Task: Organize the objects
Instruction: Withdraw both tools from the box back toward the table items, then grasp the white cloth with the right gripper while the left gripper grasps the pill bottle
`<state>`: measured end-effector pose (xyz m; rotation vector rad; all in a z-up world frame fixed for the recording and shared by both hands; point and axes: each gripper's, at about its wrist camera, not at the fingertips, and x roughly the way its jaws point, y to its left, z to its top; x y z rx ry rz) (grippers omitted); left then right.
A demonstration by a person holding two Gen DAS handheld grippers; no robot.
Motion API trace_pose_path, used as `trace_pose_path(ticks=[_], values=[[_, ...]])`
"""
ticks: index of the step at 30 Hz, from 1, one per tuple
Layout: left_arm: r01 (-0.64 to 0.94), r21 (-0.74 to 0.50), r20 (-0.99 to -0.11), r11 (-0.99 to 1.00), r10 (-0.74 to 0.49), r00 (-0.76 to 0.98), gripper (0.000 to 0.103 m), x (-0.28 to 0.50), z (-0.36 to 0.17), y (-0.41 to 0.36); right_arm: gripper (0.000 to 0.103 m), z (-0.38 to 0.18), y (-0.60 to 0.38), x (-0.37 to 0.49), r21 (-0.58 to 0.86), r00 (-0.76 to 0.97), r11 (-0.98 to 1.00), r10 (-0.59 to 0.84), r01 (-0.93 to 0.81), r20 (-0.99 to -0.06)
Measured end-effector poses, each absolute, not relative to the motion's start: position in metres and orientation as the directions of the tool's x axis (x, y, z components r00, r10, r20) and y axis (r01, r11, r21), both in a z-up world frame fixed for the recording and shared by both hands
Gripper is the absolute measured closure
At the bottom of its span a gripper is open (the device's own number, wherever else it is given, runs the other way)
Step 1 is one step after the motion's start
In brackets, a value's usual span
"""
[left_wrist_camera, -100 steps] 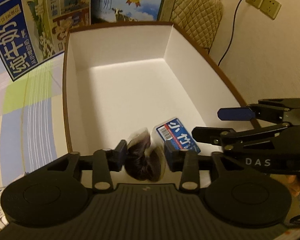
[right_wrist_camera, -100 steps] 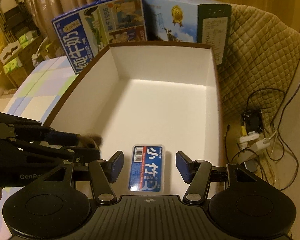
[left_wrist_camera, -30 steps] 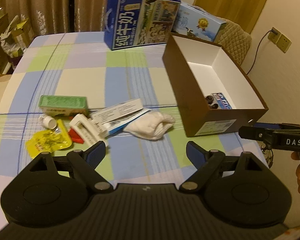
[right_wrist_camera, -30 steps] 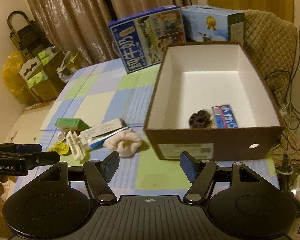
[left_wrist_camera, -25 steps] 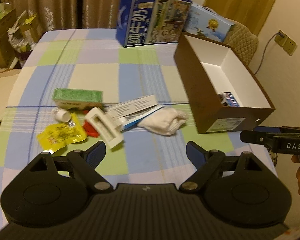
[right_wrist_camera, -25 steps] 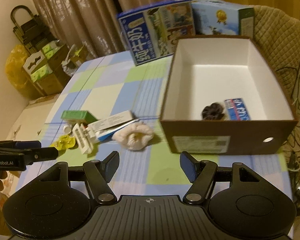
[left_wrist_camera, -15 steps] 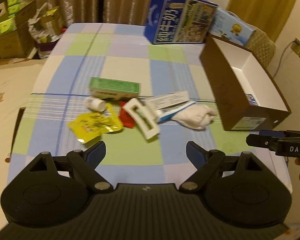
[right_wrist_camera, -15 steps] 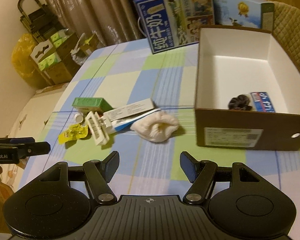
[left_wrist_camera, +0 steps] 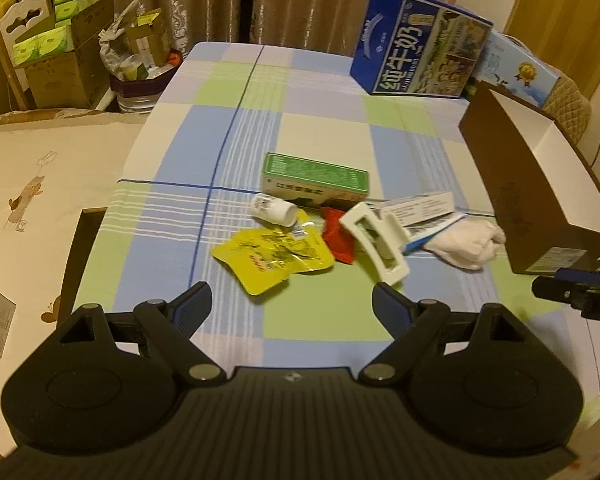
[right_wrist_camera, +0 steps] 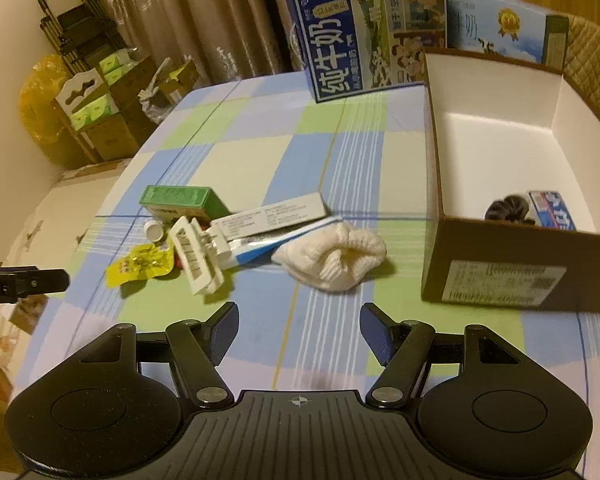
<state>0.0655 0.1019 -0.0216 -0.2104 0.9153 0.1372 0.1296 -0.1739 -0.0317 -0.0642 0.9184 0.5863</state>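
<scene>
Both grippers, left gripper (left_wrist_camera: 292, 304) and right gripper (right_wrist_camera: 299, 326), gape empty above bare tablecloth (left_wrist_camera: 300, 320) near its front edge.

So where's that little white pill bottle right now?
In the left wrist view the white pill bottle lies on its side on the checked tablecloth, just in front of the green box and behind the yellow packet.

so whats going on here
A person is tidying small items from a checked tablecloth into a brown cardboard box. A dark hair scrunchie and a blue packet lie inside. The left gripper and right gripper are both open and empty, facing a white knitted sock, a yellow sachet and other clutter.
</scene>
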Motion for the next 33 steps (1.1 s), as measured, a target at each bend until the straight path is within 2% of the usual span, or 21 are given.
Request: trace_pose_path(ticks=[12,23,29,33], values=[[-0.183,-0.097,-0.805,0.978,0.031,0.593,0.019,0.098,-0.043,0.125,0.039,-0.052,-0.143,0.167,0.092,0.515,0.820,0.438,-0.565,-0.737],[-0.142,-0.078,-0.822,0.987,0.017,0.569,0.019,0.135,-0.067,0.139,0.038,-0.084,-0.109,0.194,-0.034,0.507,0.805,0.339,-0.592,-0.793],[-0.107,-0.084,-0.827,0.991,-0.009,0.562,0.019,0.150,-0.077,0.142,0.038,-0.103,-0.095,0.199,-0.150,0.533,0.770,0.273,-0.621,-0.801],[-0.084,-0.093,-0.831,0.992,-0.031,0.556,0.019,0.159,-0.083,0.144,0.039,-0.113,-0.093,0.205,-0.150,0.514,0.766,0.259,-0.625,-0.818]])
